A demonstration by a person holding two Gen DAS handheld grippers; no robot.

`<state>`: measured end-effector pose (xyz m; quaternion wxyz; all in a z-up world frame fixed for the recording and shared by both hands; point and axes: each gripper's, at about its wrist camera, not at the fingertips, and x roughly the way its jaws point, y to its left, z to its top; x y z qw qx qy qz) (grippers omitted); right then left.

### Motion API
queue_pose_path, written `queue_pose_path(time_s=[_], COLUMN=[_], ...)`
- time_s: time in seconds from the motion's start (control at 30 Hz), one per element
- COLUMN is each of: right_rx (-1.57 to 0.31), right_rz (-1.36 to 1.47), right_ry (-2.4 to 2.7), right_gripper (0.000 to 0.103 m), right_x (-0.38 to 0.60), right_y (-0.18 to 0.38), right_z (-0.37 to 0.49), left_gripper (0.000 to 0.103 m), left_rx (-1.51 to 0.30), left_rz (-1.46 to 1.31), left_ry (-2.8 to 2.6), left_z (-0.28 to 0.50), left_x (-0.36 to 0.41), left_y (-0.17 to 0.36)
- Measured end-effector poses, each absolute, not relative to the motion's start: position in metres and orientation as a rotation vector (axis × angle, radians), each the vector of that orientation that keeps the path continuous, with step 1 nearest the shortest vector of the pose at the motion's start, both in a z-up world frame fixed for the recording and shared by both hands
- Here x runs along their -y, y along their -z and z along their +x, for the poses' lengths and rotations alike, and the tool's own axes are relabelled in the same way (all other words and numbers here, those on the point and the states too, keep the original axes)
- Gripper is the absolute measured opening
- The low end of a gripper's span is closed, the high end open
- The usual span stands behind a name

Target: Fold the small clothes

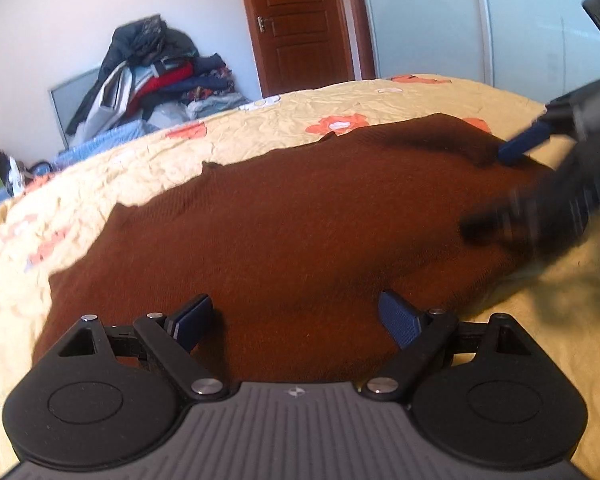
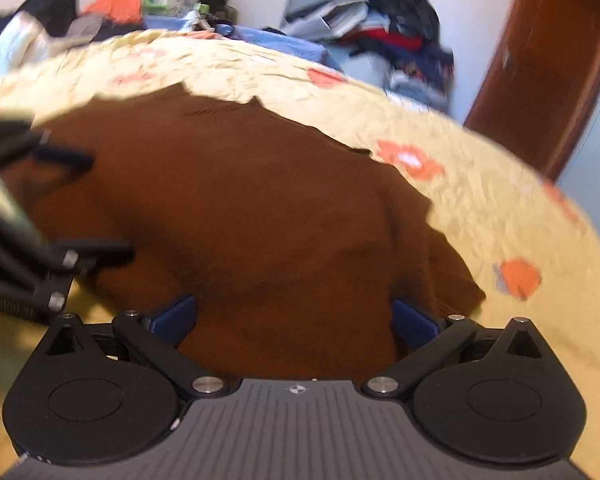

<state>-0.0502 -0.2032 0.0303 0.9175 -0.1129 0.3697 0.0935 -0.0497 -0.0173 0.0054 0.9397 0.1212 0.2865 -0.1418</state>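
The bed [image 1: 340,96], covered by a pale yellow quilt with orange flower print, fills most of both views and serves as the reference. A brown knitted garment [image 1: 300,220] lies spread flat on the quilt, taking up the middle of the bed surface; its far edge is uneven, with small notches against the yellow cloth, and its right-hand part in the right wrist view [image 2: 432,248] shows a doubled layer with a corner pointing toward the near side of the bed. Beyond the far side of the bed a heap of mixed clothes [image 1: 160,68] is stacked against the white wall, a brown wooden door [image 1: 300,24] stands further right of it, and a frosted sliding panel [image 1: 440,20] lies right of the door. Left gripper [image 1: 300,320]: angled down over the near part of the garment, jaws spread wide, blue pads apart with only flat fabric visible between and below them; nothing clamped. Whether the pads touch the cloth cannot be told. Right gripper [image 2: 296,320]: likewise tilted down toward the garment from the near side of the bed, jaws wide apart, brown cloth beneath the gap, nothing gripped. In the left wrist view the right gripper [image 1: 500,192] enters from the right edge, blurred, its fingers spread over the garment's right portion, one blue pad [image 1: 524,142] close to the fabric. In the right wrist view the left gripper [image 2: 88,204] shows at the left edge, also blurred, over the garment's left portion.
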Motion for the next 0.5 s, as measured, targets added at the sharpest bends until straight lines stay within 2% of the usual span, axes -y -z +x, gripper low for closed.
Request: queue_pose_path(time_s=[0.17, 0.23, 0.3, 0.33, 0.4, 0.5], right_rx=[-0.750, -0.809, -0.852, -0.797, -0.825, -0.710], right_rz=[-0.021, -0.106, -0.311, -0.319, -0.287, -0.258], right_ry=[-0.095, -0.083, -0.069, -0.063, 0.092, 0.170], right_gripper=[0.103, 0.103, 0.102, 0.102, 0.102, 0.103], right_x=[0.243, 0.240, 0.241, 0.249, 0.264, 0.262], right_y=[-0.053, -0.041, -0.018, -0.018, -0.024, -0.042], right_z=[0.011, 0.036, 0.055, 0.059, 0.070, 0.057], left_gripper=[0.092, 0.092, 0.092, 0.092, 0.092, 0.092], left_rx=[-0.586, -0.585, -0.585, -0.584, -0.582, -0.582], left_rz=[0.239, 0.240, 0.238, 0.238, 0.241, 0.239], left_ry=[0.274, 0.273, 0.272, 0.271, 0.266, 0.265], left_z=[-0.047, -0.048, -0.048, -0.049, -0.049, -0.048], left_x=[0.020, 0.020, 0.019, 0.020, 0.020, 0.020], left_y=[-0.004, -0.004, -0.004, -0.004, -0.004, -0.004])
